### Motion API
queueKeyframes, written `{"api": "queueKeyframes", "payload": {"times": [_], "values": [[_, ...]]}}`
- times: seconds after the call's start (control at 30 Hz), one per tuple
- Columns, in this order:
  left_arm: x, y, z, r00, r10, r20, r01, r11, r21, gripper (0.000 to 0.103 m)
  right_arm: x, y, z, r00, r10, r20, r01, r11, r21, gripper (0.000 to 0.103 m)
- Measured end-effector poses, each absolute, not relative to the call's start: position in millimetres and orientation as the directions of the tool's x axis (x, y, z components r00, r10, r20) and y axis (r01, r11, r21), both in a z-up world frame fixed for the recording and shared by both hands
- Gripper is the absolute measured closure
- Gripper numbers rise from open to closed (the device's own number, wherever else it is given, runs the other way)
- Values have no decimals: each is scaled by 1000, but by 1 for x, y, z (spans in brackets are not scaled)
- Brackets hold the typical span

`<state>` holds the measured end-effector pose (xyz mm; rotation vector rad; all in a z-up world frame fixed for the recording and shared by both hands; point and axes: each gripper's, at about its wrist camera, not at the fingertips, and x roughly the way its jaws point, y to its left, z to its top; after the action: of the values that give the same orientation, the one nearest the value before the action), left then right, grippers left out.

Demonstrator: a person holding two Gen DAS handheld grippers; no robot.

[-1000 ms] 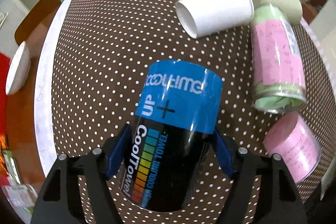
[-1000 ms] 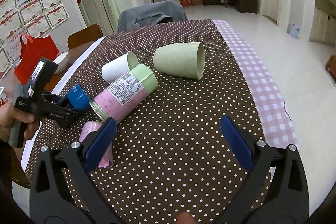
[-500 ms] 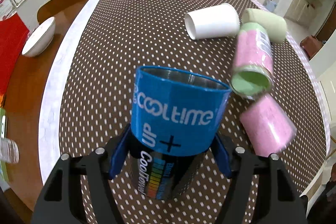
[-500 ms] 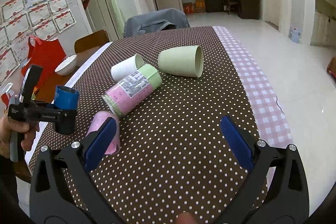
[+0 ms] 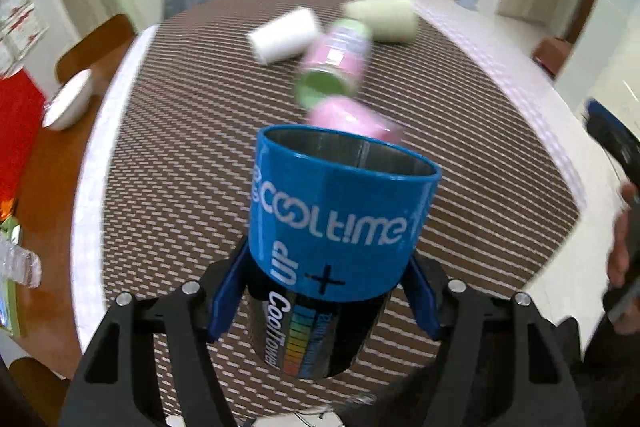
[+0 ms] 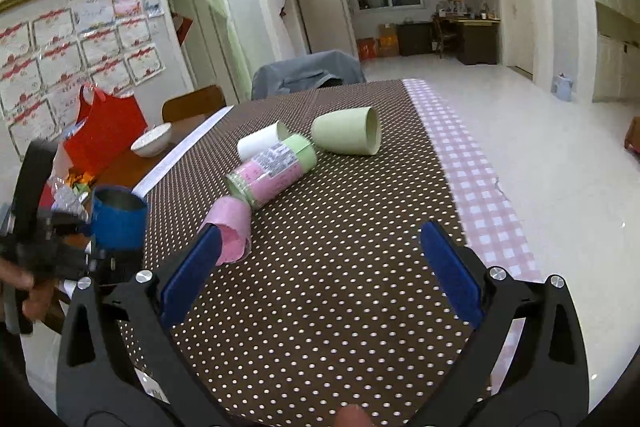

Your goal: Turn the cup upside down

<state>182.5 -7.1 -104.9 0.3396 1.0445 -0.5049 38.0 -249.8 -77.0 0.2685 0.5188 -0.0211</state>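
My left gripper [image 5: 324,291] is shut on a blue and black "CoolTime" cup [image 5: 340,223]. It holds the cup above the near left part of the table, open mouth up and tilted away. The same cup [image 6: 118,217] and the left gripper [image 6: 64,247] show at the left of the right wrist view. My right gripper [image 6: 320,271] is open and empty above the dotted brown tablecloth [image 6: 340,307].
Several cups lie on their sides mid-table: a pink one [image 6: 232,231], a pink-and-green one [image 6: 276,169], a white one [image 6: 260,145], a pale green one [image 6: 346,135]. A white bowl [image 6: 151,145] and red bag [image 6: 104,131] sit left. A checked cloth [image 6: 480,187] covers the right edge.
My left gripper has lifted the blue cup and turned it from lying flat to mouth up. The right gripper has tilted up a little and stayed open.
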Motion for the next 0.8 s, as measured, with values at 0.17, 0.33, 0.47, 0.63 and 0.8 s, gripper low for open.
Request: {"api": "queueKeyframes", "payload": {"times": [0.17,0.33,0.47,0.63,0.8], "values": [[171,-47,-125,318,-254,-913,607,794,-10,34,32,-268,-81,871,26,-490,125,954,273,6],[178,-84,-145,265,-268,-926,627,778,-46,34,33,-281,-87,866,15,-500,151,946,288,6],[186,-97,-151,249,-282,-927,619,782,-72,34,33,-284,-90,862,13,-506,158,943,293,6],[192,-105,-157,265,-259,-929,602,797,-50,27,35,-284,-94,857,21,-514,155,942,298,6],[187,-107,-151,336,-238,-911,605,796,16,15,37,-281,-96,853,33,-521,147,943,299,6]]}}
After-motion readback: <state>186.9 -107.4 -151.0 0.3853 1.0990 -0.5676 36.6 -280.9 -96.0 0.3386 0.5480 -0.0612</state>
